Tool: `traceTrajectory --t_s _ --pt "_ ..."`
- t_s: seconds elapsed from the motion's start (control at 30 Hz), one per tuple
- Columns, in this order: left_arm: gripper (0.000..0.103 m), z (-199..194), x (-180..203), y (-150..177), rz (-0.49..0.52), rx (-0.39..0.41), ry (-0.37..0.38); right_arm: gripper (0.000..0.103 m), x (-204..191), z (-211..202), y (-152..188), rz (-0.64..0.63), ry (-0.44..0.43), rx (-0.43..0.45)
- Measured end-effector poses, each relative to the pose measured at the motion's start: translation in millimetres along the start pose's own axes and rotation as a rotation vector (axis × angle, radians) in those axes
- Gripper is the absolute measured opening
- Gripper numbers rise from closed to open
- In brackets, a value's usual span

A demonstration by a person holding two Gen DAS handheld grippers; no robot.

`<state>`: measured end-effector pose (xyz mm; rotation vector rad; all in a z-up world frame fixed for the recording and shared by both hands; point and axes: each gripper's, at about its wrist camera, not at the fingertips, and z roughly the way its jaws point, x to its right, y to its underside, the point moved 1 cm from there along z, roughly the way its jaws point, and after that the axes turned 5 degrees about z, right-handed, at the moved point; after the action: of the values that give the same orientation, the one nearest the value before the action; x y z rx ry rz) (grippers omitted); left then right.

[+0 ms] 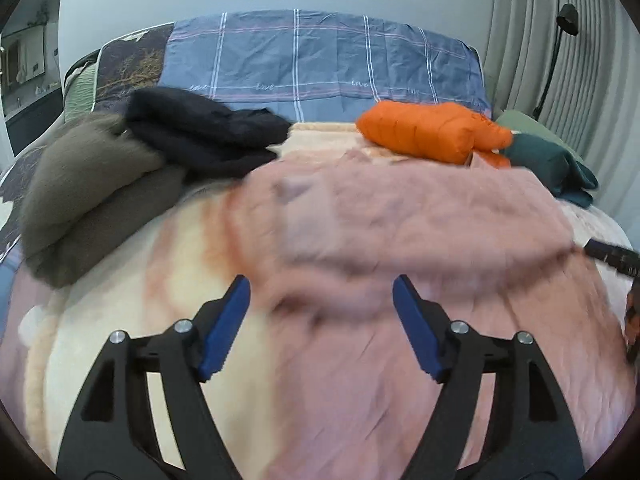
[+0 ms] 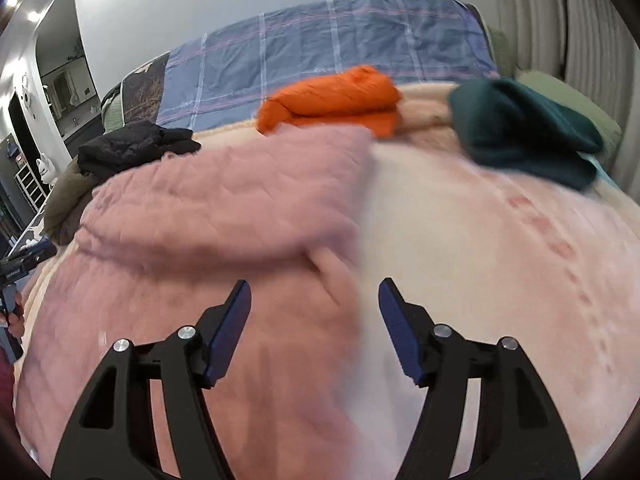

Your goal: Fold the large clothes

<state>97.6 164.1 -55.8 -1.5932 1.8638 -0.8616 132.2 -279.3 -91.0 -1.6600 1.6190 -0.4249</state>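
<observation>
A large fluffy pink garment (image 1: 400, 232) lies spread on the bed, its upper part folded over the lower part. It also shows in the right wrist view (image 2: 224, 208). My left gripper (image 1: 322, 296) is open and empty, hovering over the garment's left part. My right gripper (image 2: 315, 292) is open and empty, above the garment's right edge. The right gripper's tip (image 1: 612, 258) shows at the right edge of the left wrist view. The left gripper (image 2: 24, 264) shows at the left edge of the right wrist view.
On the cream blanket (image 1: 120, 288) lie folded clothes: a brown one (image 1: 80, 192), a black one (image 1: 200, 132), an orange puffer jacket (image 1: 432, 130) and a dark green one (image 1: 552, 164). A blue plaid quilt (image 1: 320, 56) covers the bed's far end. Curtains (image 1: 560, 60) hang on the right.
</observation>
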Motion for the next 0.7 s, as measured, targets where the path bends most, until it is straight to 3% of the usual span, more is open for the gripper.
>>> traceTrajectory --t_s 0.2,0.43,0.57,0.7 --pt "0.077 -12.3 -32.0 80.6 -0.090 -0.228 0.187 0.067 37.8 -11.5 61.0 0.160 -0.174 -0.182" --pt "0.076 -48.9 -14.3 118.7 -0.091 -0.205 0.368 0.066 22.7 -50.2 109.3 0.179 -0.253 -0.160" --pt "0.076 -65.0 8.0 132.7 0.005 -0.219 0.357 0.066 19.2 -75.3 133.3 0.205 -0.267 -0.152" --pt "0.076 -82.6 12.7 149.2 -0.022 -0.210 0.414 0.066 19.7 -105.6 157.1 0.247 -0.315 -0.138"
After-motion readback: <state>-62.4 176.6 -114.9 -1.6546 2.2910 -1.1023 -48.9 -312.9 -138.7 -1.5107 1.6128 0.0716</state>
